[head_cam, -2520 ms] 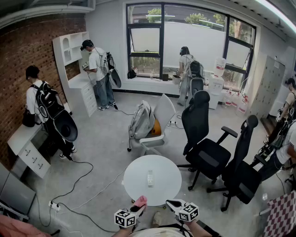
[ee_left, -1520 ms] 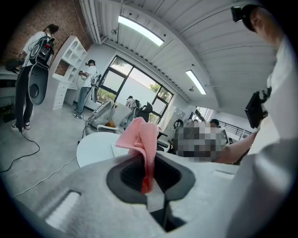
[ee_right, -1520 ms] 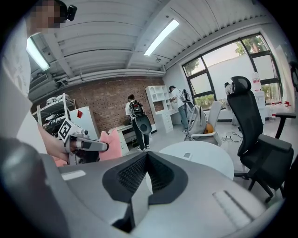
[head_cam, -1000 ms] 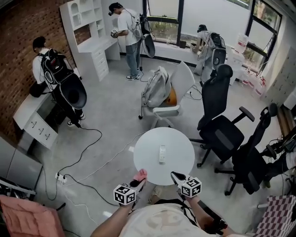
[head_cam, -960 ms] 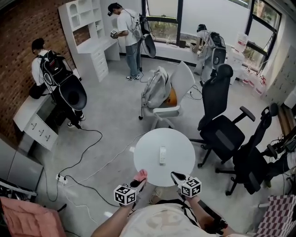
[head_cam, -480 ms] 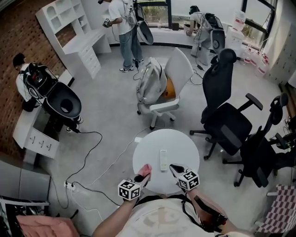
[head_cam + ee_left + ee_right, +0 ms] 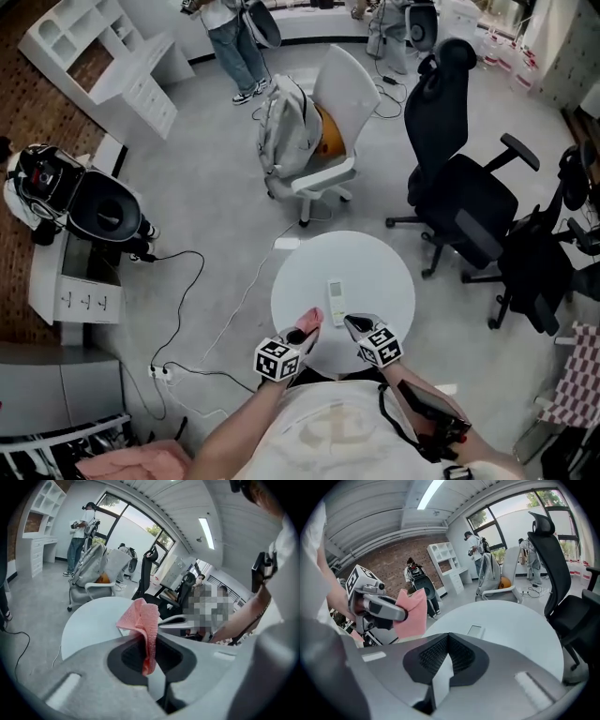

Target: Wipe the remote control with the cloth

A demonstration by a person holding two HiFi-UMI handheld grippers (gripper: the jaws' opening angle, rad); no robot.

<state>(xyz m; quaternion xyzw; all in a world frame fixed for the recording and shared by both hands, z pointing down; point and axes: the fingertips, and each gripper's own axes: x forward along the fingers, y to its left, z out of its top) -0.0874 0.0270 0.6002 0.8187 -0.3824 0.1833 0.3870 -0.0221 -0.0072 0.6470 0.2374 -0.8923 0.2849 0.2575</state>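
Has brought both tools forward within the last second: puts the left gripper [image 7: 302, 332] and the right gripper [image 7: 355, 325] over the near rim of the round white table [image 7: 389, 267], where a second ago held them short of that rim. Has also tipped the head view more steeply down onto the table.

Clamps the left jaws on a fold of the pink cloth [image 7: 310, 321], letting the loose part stand up past the tips toward the table's middle. Keeps the right jaws pressed together with nothing between them.

Leaves the remote control [image 7: 336, 293] flat near the table's middle, on the same spot as before and not yet touched. Places the cloth just beside its near end, on the left, and the right tips close to that end on the other side, with no contact to be seen.

Reads as the close of the approach, with no wiping begun. Probably calls next for lowering the cloth onto the remote's top face and drawing it along, perhaps with the closed right tips steadying the remote against sliding across the smooth tabletop.
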